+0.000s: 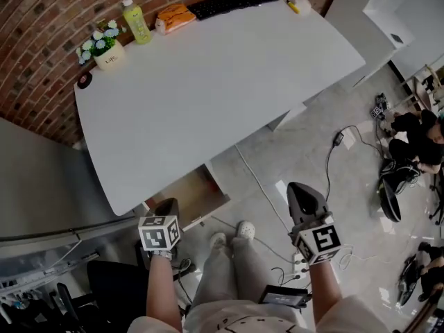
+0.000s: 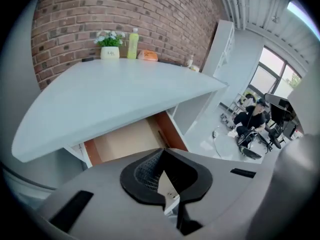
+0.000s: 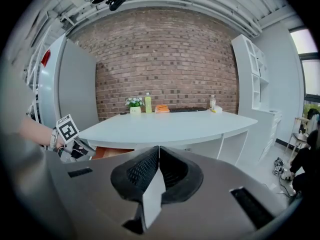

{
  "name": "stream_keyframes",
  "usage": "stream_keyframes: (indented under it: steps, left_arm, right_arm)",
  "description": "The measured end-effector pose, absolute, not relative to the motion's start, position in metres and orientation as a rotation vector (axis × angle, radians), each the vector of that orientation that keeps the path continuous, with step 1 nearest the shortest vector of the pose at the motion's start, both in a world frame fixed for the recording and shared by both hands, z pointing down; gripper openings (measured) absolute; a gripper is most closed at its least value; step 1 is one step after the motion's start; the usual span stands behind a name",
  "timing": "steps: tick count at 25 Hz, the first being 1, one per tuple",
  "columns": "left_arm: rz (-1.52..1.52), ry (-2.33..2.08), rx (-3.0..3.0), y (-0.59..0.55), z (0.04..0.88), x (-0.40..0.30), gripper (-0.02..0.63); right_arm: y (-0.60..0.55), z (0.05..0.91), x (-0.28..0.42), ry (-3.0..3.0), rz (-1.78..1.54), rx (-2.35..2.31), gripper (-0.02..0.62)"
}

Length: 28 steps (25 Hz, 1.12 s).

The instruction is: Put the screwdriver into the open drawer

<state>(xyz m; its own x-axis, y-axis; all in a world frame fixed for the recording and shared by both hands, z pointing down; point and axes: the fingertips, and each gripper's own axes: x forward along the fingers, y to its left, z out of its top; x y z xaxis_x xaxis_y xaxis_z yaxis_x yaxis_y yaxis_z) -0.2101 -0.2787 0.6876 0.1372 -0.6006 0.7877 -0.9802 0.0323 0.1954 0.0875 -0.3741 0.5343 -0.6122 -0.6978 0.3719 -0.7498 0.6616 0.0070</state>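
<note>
The open drawer (image 1: 189, 194) sticks out from under the white table's (image 1: 208, 89) front edge, with an orange-brown wall and a pale floor (image 2: 125, 141). A thin dark thing (image 2: 161, 137) lies inside along its right wall; I cannot tell whether it is the screwdriver. My left gripper (image 1: 168, 204) hangs above the drawer's front and points down at it, jaws shut and empty (image 2: 162, 152). My right gripper (image 1: 298, 188) is held over the floor to the drawer's right, also shut with nothing in it (image 3: 158, 148). The left gripper's marker cube (image 3: 67, 129) shows in the right gripper view.
On the table's far edge stand a flower pot (image 1: 107, 53), a green bottle (image 1: 137, 21), an orange packet (image 1: 173, 17) and a black keyboard (image 1: 232, 2). A grey cabinet (image 1: 41, 179) is at the left. Cables (image 1: 333, 158) cross the floor; a seated person (image 1: 413, 137) is at right.
</note>
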Motion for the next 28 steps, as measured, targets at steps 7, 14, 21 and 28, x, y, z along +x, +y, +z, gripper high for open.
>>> stream_keyframes:
  steps: [7, 14, 21, 28]
  left_arm:
    - [0.606, -1.583, 1.694, -0.272, 0.625, -0.207, 0.011]
    - [0.545, -1.709, 1.744, -0.278, 0.546, -0.219, 0.011]
    - [0.373, -1.878, 1.830, -0.278, 0.458, -0.216, 0.011]
    - [0.187, -2.049, 1.960, -0.276, 0.378, -0.220, 0.011]
  right_arm:
    - [-0.369, 0.474, 0.091, -2.581, 0.172, 1.179, 0.018]
    - [-0.360, 0.425, 0.104, -2.557, 0.159, 1.202, 0.018]
    - [-0.358, 0.377, 0.109, -2.607, 0.091, 1.233, 0.018]
    - [-0.354, 0.334, 0.114, -2.681, -0.030, 1.312, 0.018]
